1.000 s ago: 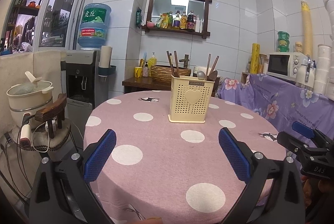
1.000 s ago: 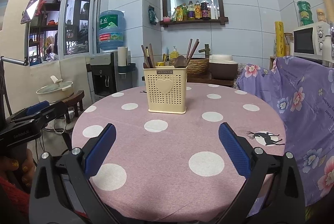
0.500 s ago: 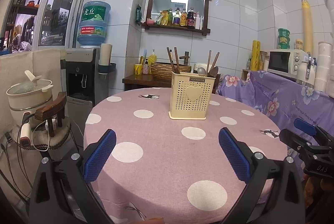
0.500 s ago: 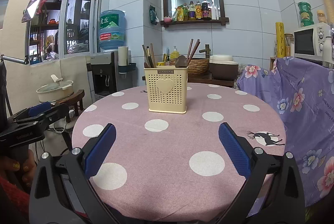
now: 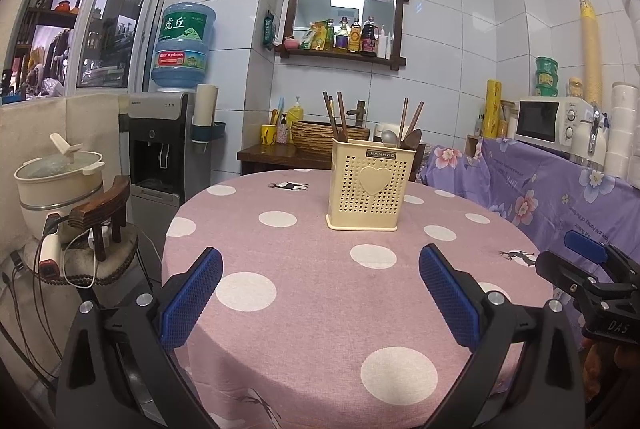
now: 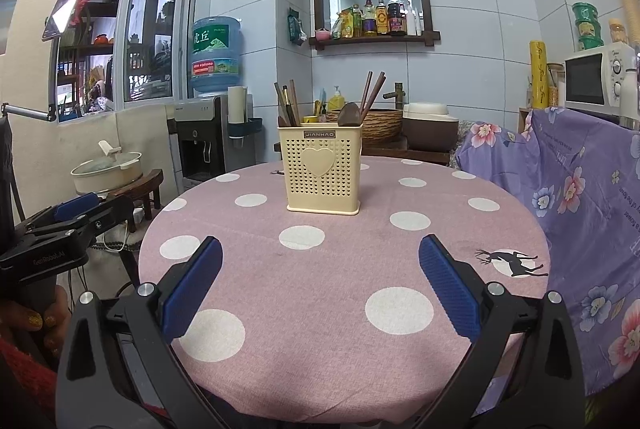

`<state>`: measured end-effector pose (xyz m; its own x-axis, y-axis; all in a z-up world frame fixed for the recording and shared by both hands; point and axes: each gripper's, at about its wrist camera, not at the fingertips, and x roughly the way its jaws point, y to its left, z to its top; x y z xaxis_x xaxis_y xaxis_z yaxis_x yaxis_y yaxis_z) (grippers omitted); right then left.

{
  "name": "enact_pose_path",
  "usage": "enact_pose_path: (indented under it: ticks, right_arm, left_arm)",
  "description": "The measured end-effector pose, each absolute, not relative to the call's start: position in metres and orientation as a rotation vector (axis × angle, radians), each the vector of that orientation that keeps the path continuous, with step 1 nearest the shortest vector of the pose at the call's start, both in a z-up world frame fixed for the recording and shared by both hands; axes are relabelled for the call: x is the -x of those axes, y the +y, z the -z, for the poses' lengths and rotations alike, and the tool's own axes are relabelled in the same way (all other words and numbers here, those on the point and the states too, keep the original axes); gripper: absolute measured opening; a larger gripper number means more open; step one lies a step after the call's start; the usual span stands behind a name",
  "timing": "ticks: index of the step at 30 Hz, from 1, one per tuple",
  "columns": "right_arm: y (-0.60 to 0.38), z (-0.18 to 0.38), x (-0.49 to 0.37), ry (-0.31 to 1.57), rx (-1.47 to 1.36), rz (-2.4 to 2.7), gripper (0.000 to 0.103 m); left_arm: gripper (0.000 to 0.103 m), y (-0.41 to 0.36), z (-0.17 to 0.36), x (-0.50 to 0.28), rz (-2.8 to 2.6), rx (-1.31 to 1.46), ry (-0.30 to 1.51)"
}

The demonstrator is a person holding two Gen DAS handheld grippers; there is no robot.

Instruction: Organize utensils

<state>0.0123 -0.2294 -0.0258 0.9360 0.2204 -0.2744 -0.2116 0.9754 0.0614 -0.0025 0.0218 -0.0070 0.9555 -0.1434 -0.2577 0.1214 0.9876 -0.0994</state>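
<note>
A cream perforated utensil holder with a heart on its front stands upright near the far side of the round table, which wears a pink cloth with white dots. Brown chopsticks and spoons stick out of its top. My left gripper hovers open over the near table edge, nothing between its blue pads. My right gripper is likewise open and empty, well short of the holder. Each gripper shows at the edge of the other's view.
A stool with a white pot and cables stands left of the table. A water dispenser is behind it. A purple floral cloth covers a counter on the right, with a microwave on top. A wooden sideboard with a basket sits behind.
Both views have tilted slightly, so the holder sits a little higher in the left wrist view. The grippers stay open and empty; nothing on the table moved.
</note>
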Motion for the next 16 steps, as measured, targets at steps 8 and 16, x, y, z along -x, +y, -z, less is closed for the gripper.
enact_pose_path:
  ticks: [8, 16]
  right_arm:
    - [-0.2318, 0.0276, -0.0152, 0.291, -0.039, -0.221, 0.097]
    - [-0.2315, 0.0280, -0.0149, 0.292, -0.037, -0.222, 0.097]
  left_arm:
    - [0.098, 0.0242, 0.0091, 0.0019, 0.131, 0.098, 0.267]
    - [0.098, 0.0251, 0.0082, 0.0003, 0.123, 0.084, 0.281]
